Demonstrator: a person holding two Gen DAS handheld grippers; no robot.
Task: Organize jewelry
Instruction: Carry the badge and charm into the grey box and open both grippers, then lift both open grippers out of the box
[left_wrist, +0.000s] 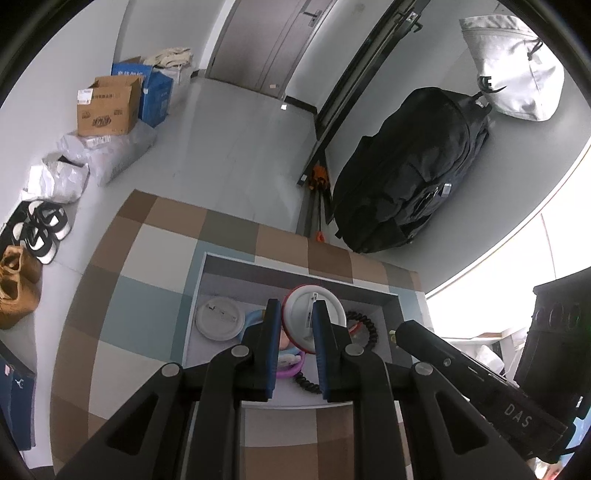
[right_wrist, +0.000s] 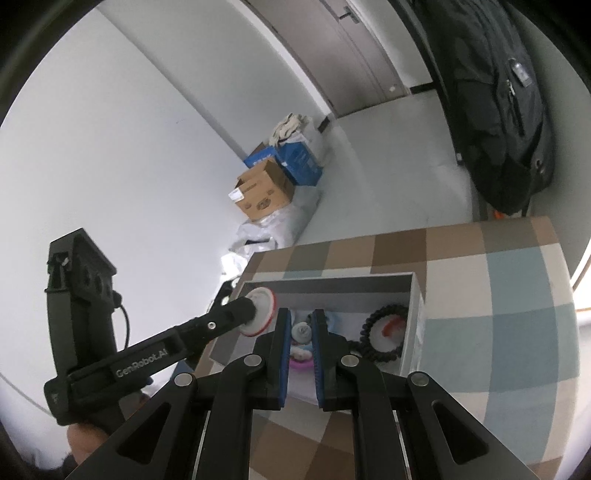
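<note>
The left gripper (left_wrist: 295, 306) fills the lower part of its own view, its blue-lined jaws pinching a round white badge with a red rim (left_wrist: 314, 317) by the edge, above the grey box. In the right wrist view that same badge (right_wrist: 260, 310) sits at the tip of the left gripper (right_wrist: 255, 314), over the near left corner of the box. The right gripper (right_wrist: 300, 314) hangs above the box with its jaws drawn close together and nothing clamped between them; small pale pieces in the box show through the narrow gap.

The table wears a checked cloth (left_wrist: 122, 288) of brown, cream and pale blue squares. On it stands the open grey box (left_wrist: 207, 280), which holds the jewelry: a second white round badge (left_wrist: 219, 319) lying flat at its left, a black coiled hair tie (left_wrist: 367, 325) at its right over a red-and-white piece, and a purple ring (left_wrist: 291, 369) near the front wall.

Beyond the table, a black backpack (left_wrist: 410, 170) leans by the wall, and cardboard boxes (left_wrist: 109, 105) stand on the floor.
</note>
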